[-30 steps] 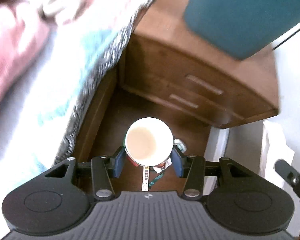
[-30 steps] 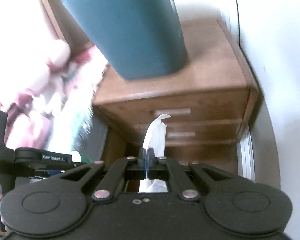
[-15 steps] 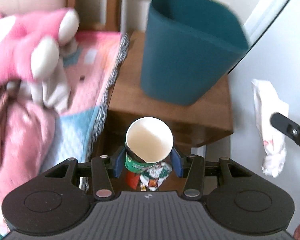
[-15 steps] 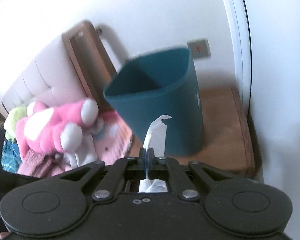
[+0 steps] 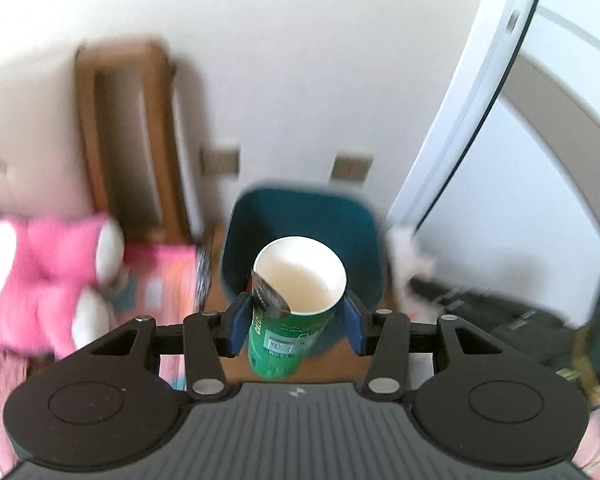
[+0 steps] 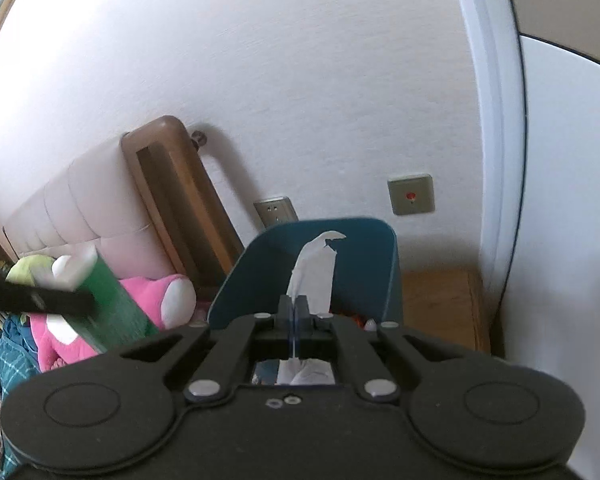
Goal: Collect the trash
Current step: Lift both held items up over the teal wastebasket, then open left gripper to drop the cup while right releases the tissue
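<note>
Gripping a green paper cup (image 5: 295,308) between its blue fingers (image 5: 235,326), the left gripper (image 5: 295,322) held it upright in front of the teal bin (image 5: 364,236). That bin stood on the wooden nightstand (image 6: 440,300), against the wall. In front of the bin, the right gripper (image 6: 294,312) had its fingers closed tight on a white tissue (image 6: 316,268). Left of the bin lay a pink plush toy (image 6: 155,292) on the bed.

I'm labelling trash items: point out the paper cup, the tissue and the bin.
paper cup (image 5: 287,332): left wrist view, green side wall.
tissue (image 6: 314,276): right wrist view, upright white strip.
bin (image 6: 392,264): right wrist view, teal right wall.
</note>
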Demonstrator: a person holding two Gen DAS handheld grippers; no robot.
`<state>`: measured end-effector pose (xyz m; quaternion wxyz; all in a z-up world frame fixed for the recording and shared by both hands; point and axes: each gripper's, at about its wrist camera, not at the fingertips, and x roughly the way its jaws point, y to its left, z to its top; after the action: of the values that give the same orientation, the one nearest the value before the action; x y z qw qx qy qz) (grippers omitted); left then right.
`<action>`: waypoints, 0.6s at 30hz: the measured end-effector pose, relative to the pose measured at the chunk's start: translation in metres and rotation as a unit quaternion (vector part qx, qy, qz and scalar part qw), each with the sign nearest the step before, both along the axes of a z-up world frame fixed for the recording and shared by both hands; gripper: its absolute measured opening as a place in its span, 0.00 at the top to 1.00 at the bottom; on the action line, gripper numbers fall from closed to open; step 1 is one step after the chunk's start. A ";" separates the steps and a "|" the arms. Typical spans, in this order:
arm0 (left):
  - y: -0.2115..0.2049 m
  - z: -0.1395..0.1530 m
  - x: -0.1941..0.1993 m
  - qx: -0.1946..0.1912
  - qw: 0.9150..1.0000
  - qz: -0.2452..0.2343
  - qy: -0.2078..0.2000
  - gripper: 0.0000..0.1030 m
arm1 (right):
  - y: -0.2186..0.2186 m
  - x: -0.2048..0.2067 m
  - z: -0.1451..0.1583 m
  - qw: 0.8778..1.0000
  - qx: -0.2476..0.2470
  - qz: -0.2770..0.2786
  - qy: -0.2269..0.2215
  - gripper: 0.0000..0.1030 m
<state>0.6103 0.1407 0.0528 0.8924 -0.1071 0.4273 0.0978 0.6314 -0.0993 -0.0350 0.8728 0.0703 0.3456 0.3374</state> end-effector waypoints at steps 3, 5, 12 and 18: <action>-0.004 0.017 0.028 0.012 1.000 -0.001 -0.026 0.55 | 0.013 0.023 0.002 1.000 0.001 0.004 0.011 1.00; -0.005 0.016 0.046 0.015 0.999 0.000 -0.033 0.55 | 0.024 0.034 0.001 1.000 -0.012 0.010 0.011 1.00; 0.004 -0.040 0.104 0.016 0.999 0.022 -0.019 0.55 | 0.059 0.056 -0.023 0.997 -0.067 0.038 -0.003 1.00; 0.024 -0.106 0.133 -0.004 0.998 0.052 0.032 0.55 | 0.080 0.069 -0.055 0.993 -0.106 0.051 -0.001 1.00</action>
<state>0.7433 0.1648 -0.0527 0.8713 -0.1298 0.4502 0.1461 0.7001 -0.0194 -0.0899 0.8574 -0.0403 0.3818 0.3428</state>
